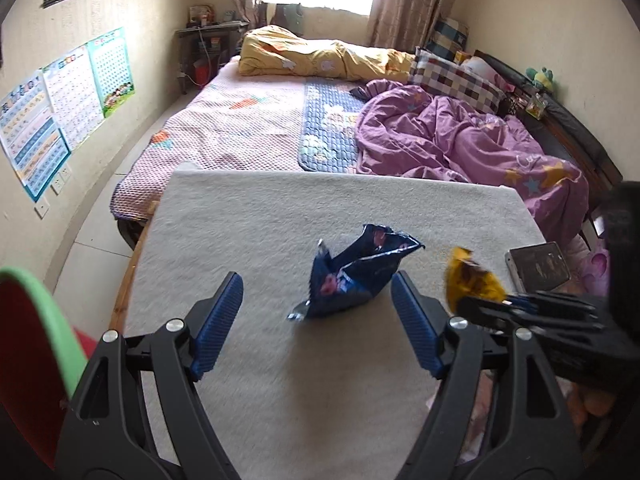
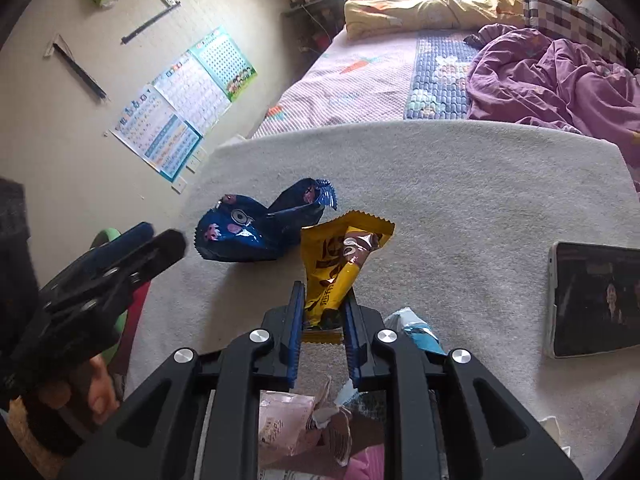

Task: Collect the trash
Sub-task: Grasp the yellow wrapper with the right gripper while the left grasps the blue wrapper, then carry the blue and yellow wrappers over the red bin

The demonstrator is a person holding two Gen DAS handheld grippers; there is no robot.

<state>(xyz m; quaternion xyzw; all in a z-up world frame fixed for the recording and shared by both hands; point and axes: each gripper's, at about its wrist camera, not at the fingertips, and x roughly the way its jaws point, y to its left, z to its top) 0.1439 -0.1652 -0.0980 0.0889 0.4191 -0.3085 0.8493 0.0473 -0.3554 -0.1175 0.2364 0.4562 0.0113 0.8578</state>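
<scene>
A crumpled dark blue snack wrapper (image 1: 354, 274) lies on the white fuzzy table cover (image 1: 248, 216); it also shows in the right wrist view (image 2: 256, 228). My left gripper (image 1: 316, 316) is open, its blue pads on either side of the wrapper's near end, not touching. My right gripper (image 2: 322, 316) is shut on a yellow and brown ice cream wrapper (image 2: 340, 264) and holds it above the cover. In the left wrist view that wrapper (image 1: 470, 280) hangs blurred at the right, held by the right gripper (image 1: 500, 306).
A phone (image 2: 596, 300) lies on the cover at the right. A light blue wrapper (image 2: 416, 330) lies beside my right fingers; pink and brown wrappers (image 2: 296, 424) lie below them. A green-rimmed red bin (image 1: 36, 344) stands at the table's left. A bed (image 1: 256, 124) lies beyond.
</scene>
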